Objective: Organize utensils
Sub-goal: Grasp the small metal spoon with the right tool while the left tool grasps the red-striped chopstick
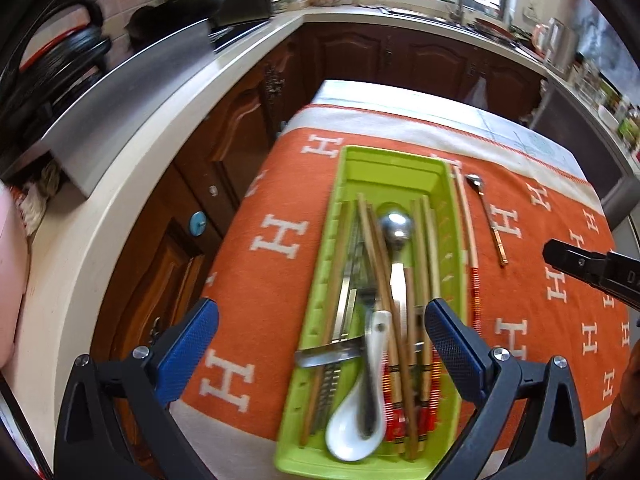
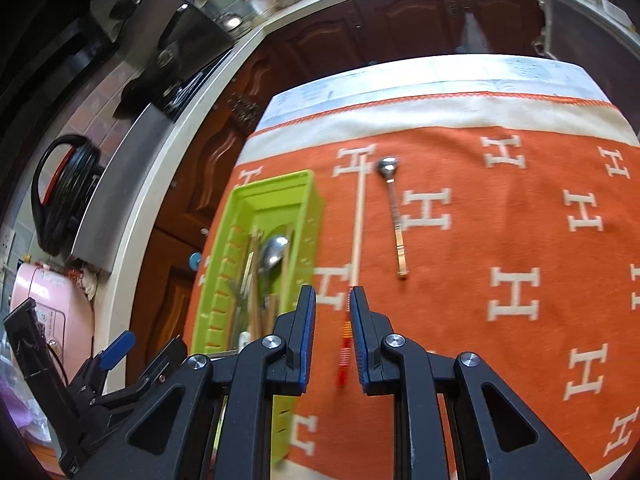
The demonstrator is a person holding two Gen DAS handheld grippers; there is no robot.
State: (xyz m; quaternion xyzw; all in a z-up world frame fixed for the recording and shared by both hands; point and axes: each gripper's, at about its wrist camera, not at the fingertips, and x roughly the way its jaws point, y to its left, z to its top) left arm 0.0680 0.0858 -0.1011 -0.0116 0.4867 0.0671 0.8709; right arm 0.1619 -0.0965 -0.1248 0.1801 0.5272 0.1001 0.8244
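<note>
A green tray (image 1: 344, 168) lies on the orange cloth and holds chopsticks, a metal spoon (image 1: 396, 226), a white ceramic spoon (image 1: 360, 416) and other cutlery. My left gripper (image 1: 320, 344) is open above the tray's near end. A loose chopstick (image 2: 357, 232) with a red striped end lies right of the tray (image 2: 304, 200); it also shows in the left wrist view (image 1: 468, 232). My right gripper (image 2: 332, 336) hangs over its striped end, jaws narrowly apart around it. A small metal spoon (image 2: 394, 216) lies further right; the left wrist view shows it too (image 1: 490, 220).
The table with the orange H-pattern cloth (image 2: 500, 240) stands beside a white counter (image 1: 132, 184) and brown cabinets. A pink appliance (image 2: 48, 312) and a black cord reel (image 2: 64, 196) sit on the counter. The right gripper's tip shows in the left wrist view (image 1: 580, 264).
</note>
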